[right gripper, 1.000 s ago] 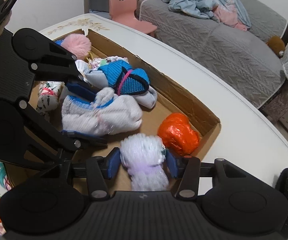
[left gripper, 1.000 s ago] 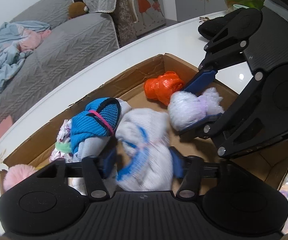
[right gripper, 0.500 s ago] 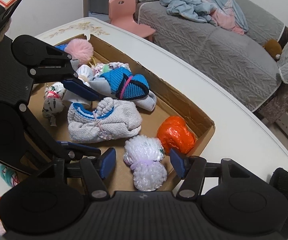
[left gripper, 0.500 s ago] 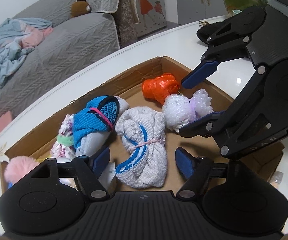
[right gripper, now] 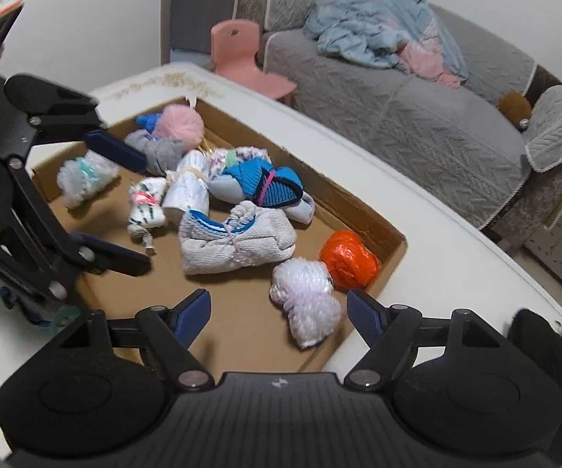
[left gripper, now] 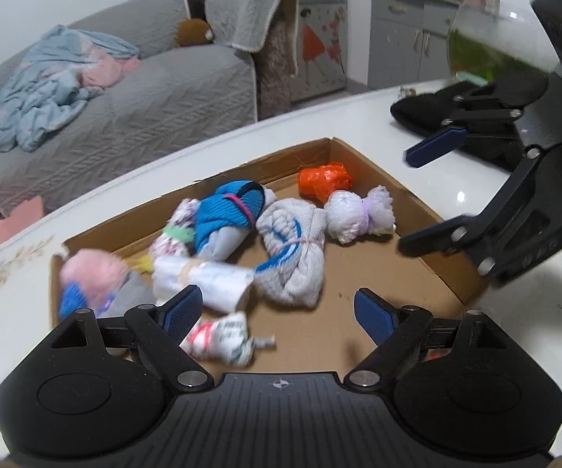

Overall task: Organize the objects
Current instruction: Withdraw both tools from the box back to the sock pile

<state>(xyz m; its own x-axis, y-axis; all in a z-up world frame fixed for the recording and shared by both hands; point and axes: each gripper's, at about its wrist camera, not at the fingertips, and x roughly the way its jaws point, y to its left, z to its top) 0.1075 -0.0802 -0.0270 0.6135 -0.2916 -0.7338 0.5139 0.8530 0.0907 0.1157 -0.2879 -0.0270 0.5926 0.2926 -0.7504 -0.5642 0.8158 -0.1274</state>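
Note:
A shallow cardboard box (left gripper: 374, 163) (right gripper: 359, 202) on the white table holds several bundled items. A grey-and-blue sock bundle (left gripper: 292, 257) (right gripper: 234, 238) lies mid-box. A white-lilac bundle (left gripper: 359, 214) (right gripper: 308, 300) lies beside an orange bundle (left gripper: 324, 181) (right gripper: 349, 259). A blue mesh bundle (left gripper: 230, 214) (right gripper: 265, 183) and a pink pompom (left gripper: 93, 273) (right gripper: 179, 124) lie further along. My left gripper (left gripper: 279, 314) (right gripper: 111, 199) is open and empty above the box. My right gripper (right gripper: 279, 312) (left gripper: 425, 191) is open and empty, raised over the lilac bundle.
A black cloth item (left gripper: 437, 113) (right gripper: 550, 355) lies on the table past the box's end. A glass fishbowl (left gripper: 491, 46) stands behind it. A grey sofa (right gripper: 417, 89) and a pink chair (right gripper: 242, 54) are beyond the table edge.
Both grippers let go of their bundles, opened wide and pulled back up out of the box. The grey-blue and lilac bundles now lie in the box.

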